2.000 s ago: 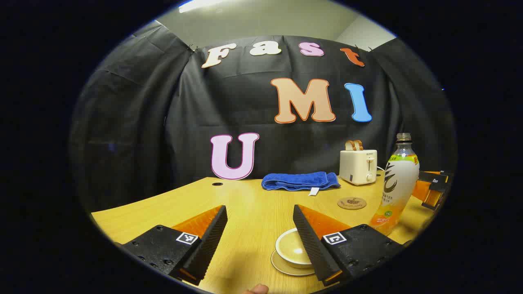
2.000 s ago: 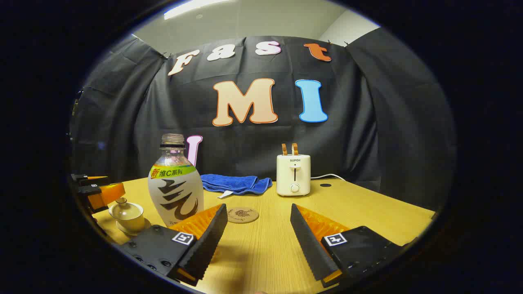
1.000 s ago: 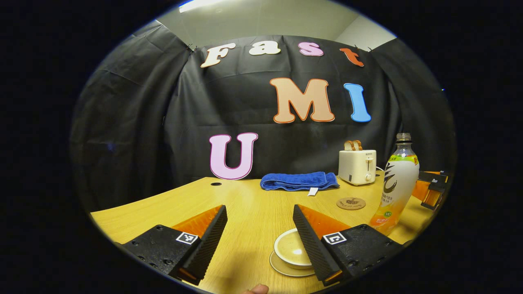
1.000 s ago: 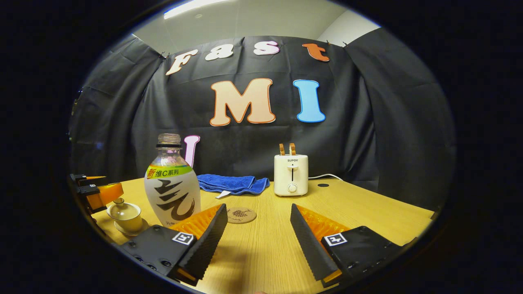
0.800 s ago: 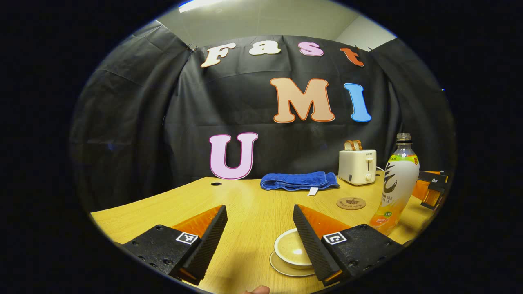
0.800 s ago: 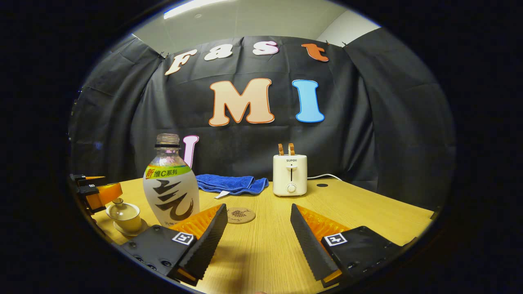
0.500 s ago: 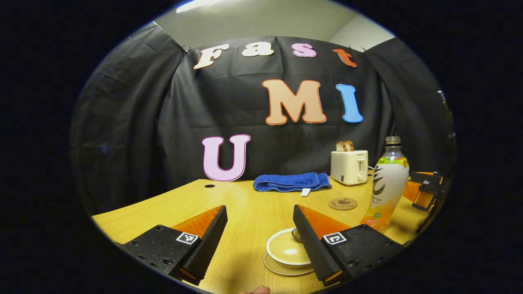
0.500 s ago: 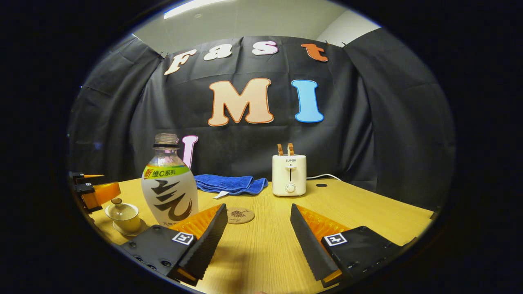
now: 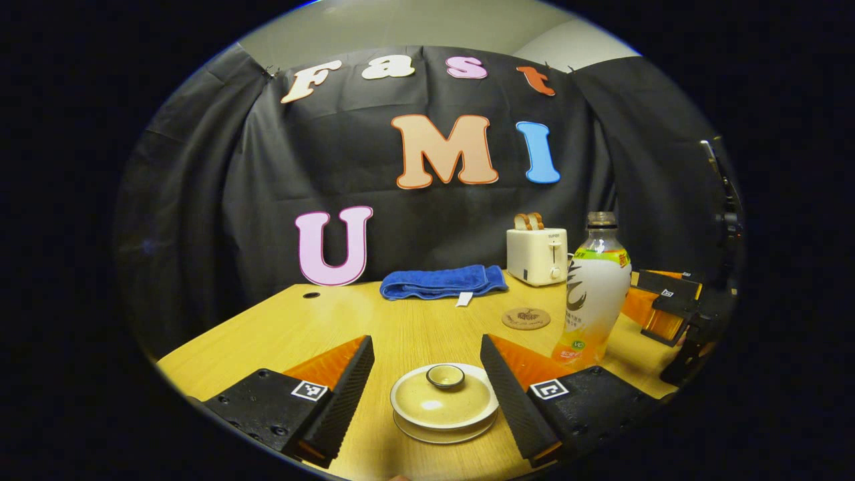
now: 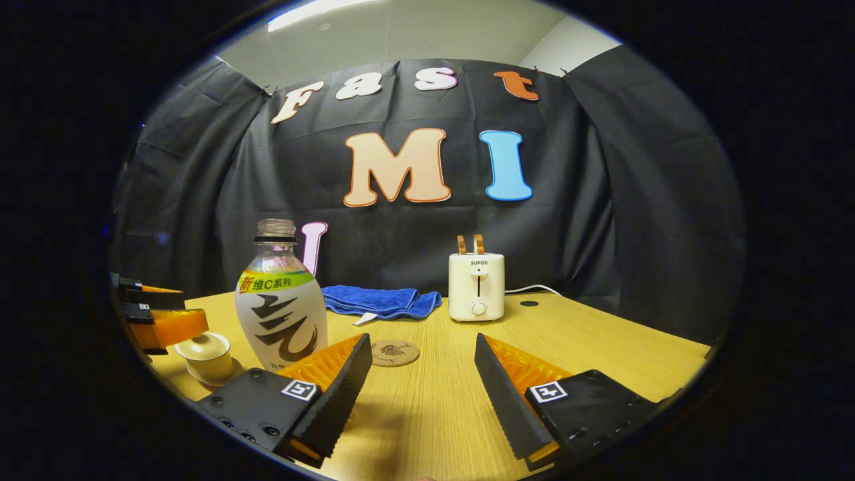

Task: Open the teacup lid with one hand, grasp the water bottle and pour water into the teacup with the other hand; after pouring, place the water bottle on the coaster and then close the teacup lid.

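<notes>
A cream teacup (image 9: 444,407) with its lid (image 9: 445,395) on sits on a saucer, right between the spread fingers of my left gripper (image 9: 426,361), which is open and above it. The capless bottle (image 9: 594,290) stands to its right, upright on the table. The round coaster (image 9: 526,318) lies behind it. In the right gripper view the bottle (image 10: 281,308) stands just left of my open right gripper (image 10: 423,357), the coaster (image 10: 396,352) lies ahead, and the teacup (image 10: 208,357) sits far left under the left gripper (image 10: 157,314).
A cream toaster (image 10: 475,286) with toast and a folded blue towel (image 10: 381,300) stand at the back of the wooden table (image 10: 601,341). The right gripper (image 9: 668,304) is at the far right of the left gripper view, behind the bottle.
My left gripper has swung right and tipped down, so the lidded teacup now lies centred between its fingers. The right gripper has barely moved.
</notes>
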{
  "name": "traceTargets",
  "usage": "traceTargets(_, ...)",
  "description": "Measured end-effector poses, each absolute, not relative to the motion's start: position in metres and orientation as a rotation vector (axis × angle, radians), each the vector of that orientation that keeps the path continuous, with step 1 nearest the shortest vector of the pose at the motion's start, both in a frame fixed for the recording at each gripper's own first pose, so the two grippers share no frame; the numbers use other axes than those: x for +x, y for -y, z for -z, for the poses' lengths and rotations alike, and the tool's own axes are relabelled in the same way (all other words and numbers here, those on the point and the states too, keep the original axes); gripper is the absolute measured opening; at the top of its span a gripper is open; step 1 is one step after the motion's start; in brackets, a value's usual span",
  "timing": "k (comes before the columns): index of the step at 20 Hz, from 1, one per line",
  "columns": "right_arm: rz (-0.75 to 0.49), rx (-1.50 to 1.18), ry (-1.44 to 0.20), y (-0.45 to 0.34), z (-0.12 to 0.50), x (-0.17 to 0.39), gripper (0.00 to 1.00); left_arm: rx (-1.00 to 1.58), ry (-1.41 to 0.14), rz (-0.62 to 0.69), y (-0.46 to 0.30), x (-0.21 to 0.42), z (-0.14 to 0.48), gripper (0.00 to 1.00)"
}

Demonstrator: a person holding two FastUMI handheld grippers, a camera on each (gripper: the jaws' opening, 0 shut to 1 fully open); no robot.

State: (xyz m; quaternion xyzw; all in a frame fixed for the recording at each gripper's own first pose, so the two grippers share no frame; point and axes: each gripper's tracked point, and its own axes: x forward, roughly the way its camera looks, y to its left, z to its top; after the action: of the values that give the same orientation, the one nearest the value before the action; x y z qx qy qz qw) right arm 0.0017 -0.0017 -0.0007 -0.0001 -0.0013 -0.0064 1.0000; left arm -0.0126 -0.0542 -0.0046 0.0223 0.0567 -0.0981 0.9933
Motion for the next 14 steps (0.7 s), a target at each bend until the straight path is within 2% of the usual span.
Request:
traceTargets(1,0.012,-0.001,0.003,0.002,0.001,0.003,0.98,0.046,-0.135,0.196,0.054,-0.013,0.010,0.92)
traceTargets(3,0.013,0.000,0.003,0.002,0.001,0.002,0.94,0.049,-0.170,0.201,0.056,-0.015,0.017,0.88)
traceTargets(5,0.015,0.000,0.003,0.003,0.000,0.002,0.95,0.045,-0.183,0.214,0.060,-0.016,0.019,0.82)
traceTargets(8,0.016,0.000,0.003,0.003,0.000,0.003,0.95,0.051,-0.200,0.222,0.062,-0.015,0.024,0.69)
traceTargets(9,0.016,-0.001,0.003,0.004,0.001,0.003,0.98,0.053,-0.206,0.223,0.062,-0.016,0.025,0.65)
traceTargets(12,0.018,-0.001,0.003,0.004,0.000,0.003,0.94,0.062,-0.211,0.228,0.063,-0.018,0.025,0.49)
traceTargets(13,0.019,-0.001,0.003,0.004,0.001,0.003,0.98,0.065,-0.213,0.233,0.064,-0.018,0.027,0.53)
traceTargets(14,0.020,-0.001,0.003,0.004,0.000,0.003,0.98,0.063,-0.209,0.234,0.065,-0.018,0.026,0.52)
